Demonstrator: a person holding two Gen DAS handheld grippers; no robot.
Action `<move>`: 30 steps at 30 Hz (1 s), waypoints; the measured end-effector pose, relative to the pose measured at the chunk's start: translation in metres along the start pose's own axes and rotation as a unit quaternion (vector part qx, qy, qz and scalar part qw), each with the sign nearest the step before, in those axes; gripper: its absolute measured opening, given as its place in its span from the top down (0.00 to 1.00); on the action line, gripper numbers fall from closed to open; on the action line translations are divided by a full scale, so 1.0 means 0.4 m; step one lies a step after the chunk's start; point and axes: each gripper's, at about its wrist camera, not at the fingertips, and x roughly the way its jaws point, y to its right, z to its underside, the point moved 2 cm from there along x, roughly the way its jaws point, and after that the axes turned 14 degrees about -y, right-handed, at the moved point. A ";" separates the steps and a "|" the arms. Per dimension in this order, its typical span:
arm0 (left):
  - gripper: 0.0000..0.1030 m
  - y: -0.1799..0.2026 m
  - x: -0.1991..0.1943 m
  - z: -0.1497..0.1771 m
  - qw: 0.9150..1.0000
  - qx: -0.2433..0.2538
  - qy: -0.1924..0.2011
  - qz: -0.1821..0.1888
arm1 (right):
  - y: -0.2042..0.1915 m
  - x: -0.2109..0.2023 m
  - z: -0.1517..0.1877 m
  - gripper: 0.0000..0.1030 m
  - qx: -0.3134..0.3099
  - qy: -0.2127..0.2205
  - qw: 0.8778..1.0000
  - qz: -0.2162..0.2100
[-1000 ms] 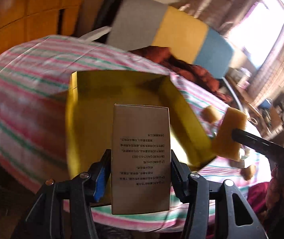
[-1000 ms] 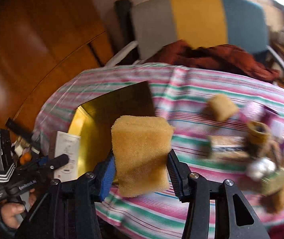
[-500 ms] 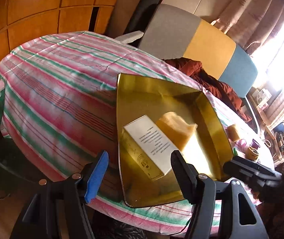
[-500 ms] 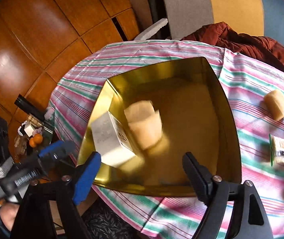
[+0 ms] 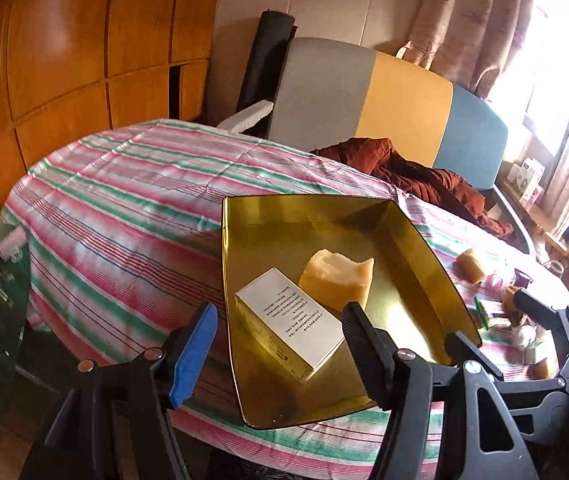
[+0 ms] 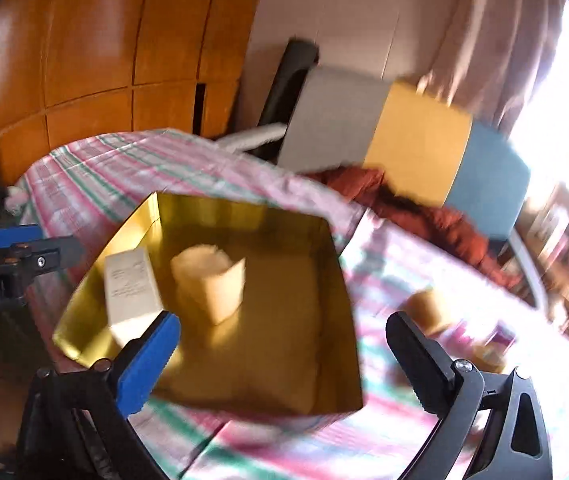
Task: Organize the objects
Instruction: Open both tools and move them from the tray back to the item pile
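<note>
Both claws stand spread with nothing between their fingers: the left gripper (image 5: 280, 328) hangs over the near edge of the gold tray (image 5: 424, 248), and the right gripper (image 6: 284, 336) hovers over the same tray (image 6: 336, 280) from the other side (its view is smeared by motion blur).

Inside the tray lie 2 things. A white carton (image 5: 290, 324) with dark print lies flat on its long side near the tray's left wall, and a yellow sponge (image 5: 338, 278) rests just beside it, close enough that I cannot tell whether they touch. From the right wrist view the carton (image 6: 130, 292) sits at the left wall and the sponge (image 6: 210, 284) nearer the middle.

On the striped tablecloth (image 5: 124, 208) to the right of the tray sits another sponge (image 5: 470, 266), well apart from the tray, with a clutter of small items (image 5: 512, 304) beyond it, too small to name. A red-brown garment (image 5: 412, 172) lies on the grey, yellow and blue seat (image 5: 400, 108) behind the table.
</note>
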 end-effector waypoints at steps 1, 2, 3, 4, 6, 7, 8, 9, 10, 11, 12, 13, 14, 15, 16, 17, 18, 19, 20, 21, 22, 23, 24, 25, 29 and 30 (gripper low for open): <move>0.36 0.003 0.000 0.001 1.000 0.003 0.001 -0.006 | 0.007 0.006 0.003 0.01 0.009 -0.006 1.000 -0.016; 0.36 0.008 0.000 0.002 1.000 0.006 0.001 -0.012 | 0.016 0.010 0.008 0.01 0.017 -0.010 0.999 -0.030; 0.36 0.012 0.001 0.002 1.000 0.009 0.001 -0.018 | 0.021 0.012 0.016 0.03 0.024 -0.011 0.999 -0.038; 0.36 0.016 0.002 0.004 1.000 0.011 0.001 -0.023 | 0.028 0.013 0.020 0.07 0.030 -0.010 0.999 -0.045; 0.36 0.020 0.002 0.007 0.999 0.011 0.005 -0.037 | 0.041 0.017 0.030 0.10 0.042 -0.014 0.998 -0.050; 0.36 0.023 0.002 0.008 0.999 0.014 0.007 -0.043 | 0.045 0.016 0.035 0.10 0.046 -0.014 0.998 -0.051; 0.36 0.028 0.003 0.009 0.999 0.019 0.008 -0.046 | 0.055 0.014 0.038 0.10 0.052 -0.013 0.997 -0.052; 0.36 0.031 0.005 0.010 0.999 0.022 0.006 -0.046 | 0.048 0.014 0.045 0.10 0.056 -0.012 0.997 -0.053; 0.36 0.034 0.008 0.011 0.999 0.024 0.004 -0.045 | 0.051 0.011 0.050 0.10 0.059 -0.012 0.997 -0.057; 0.36 0.038 0.011 0.013 0.999 0.026 0.000 -0.044 | 0.057 0.009 0.054 0.09 0.064 -0.012 0.996 -0.062; 0.36 0.041 0.014 0.015 0.999 0.028 -0.002 -0.045 | 0.059 0.013 0.053 0.09 0.067 -0.012 0.996 -0.064; 0.36 0.044 0.017 0.017 0.998 0.032 -0.004 -0.045 | 0.064 0.010 0.054 0.09 0.069 -0.012 0.995 -0.067; 0.36 0.051 0.019 0.020 0.998 0.038 -0.007 -0.047 | 0.069 0.010 0.057 0.09 0.072 -0.013 0.995 -0.069; 0.36 0.057 0.021 0.022 0.998 0.045 -0.009 -0.050 | 0.075 0.011 0.058 0.08 0.075 -0.013 0.995 -0.070; 0.36 0.065 0.021 0.025 0.997 0.051 -0.011 -0.054 | 0.079 0.012 0.056 0.06 0.078 -0.013 0.994 -0.070; 0.36 0.073 0.021 0.028 0.997 0.055 -0.011 -0.055 | 0.086 0.013 0.058 0.06 0.083 -0.014 0.994 -0.070; 0.36 0.076 0.020 0.030 0.997 0.059 -0.011 -0.052 | 0.094 0.016 0.059 0.05 0.088 -0.015 0.994 -0.070; 0.36 0.081 0.021 0.030 0.997 0.062 -0.012 -0.048 | 0.105 0.016 0.062 0.05 0.095 -0.016 0.993 -0.070; 0.36 0.086 0.022 0.032 0.997 0.064 -0.013 -0.046 | 0.116 0.018 0.065 0.05 0.102 -0.018 0.992 -0.072; 0.36 0.090 0.024 0.031 0.997 0.068 -0.015 -0.043 | 0.125 0.019 0.068 0.05 0.106 -0.019 0.992 -0.072; 0.36 0.095 0.025 0.033 0.996 0.072 -0.014 -0.042 | 0.135 0.020 0.071 0.04 0.111 -0.020 0.991 -0.072; 0.36 0.100 0.025 0.035 0.996 0.077 -0.013 -0.038 | 0.146 0.021 0.075 0.04 0.115 -0.021 0.991 -0.070; 0.36 0.104 0.026 0.036 0.996 0.081 -0.013 -0.036 | 0.155 0.021 0.078 0.04 0.118 -0.021 0.990 -0.068; 0.36 0.108 0.027 0.038 0.996 0.084 -0.015 -0.036 | 0.166 0.022 0.083 0.04 0.122 -0.022 0.990 -0.065; 0.36 0.123 0.035 0.038 0.995 0.091 -0.028 -0.009 | 0.214 0.029 0.105 0.03 0.142 -0.029 0.988 -0.060; 0.36 0.126 0.038 0.038 0.995 0.092 -0.035 0.001 | 0.230 0.031 0.112 0.03 0.149 -0.032 0.987 -0.059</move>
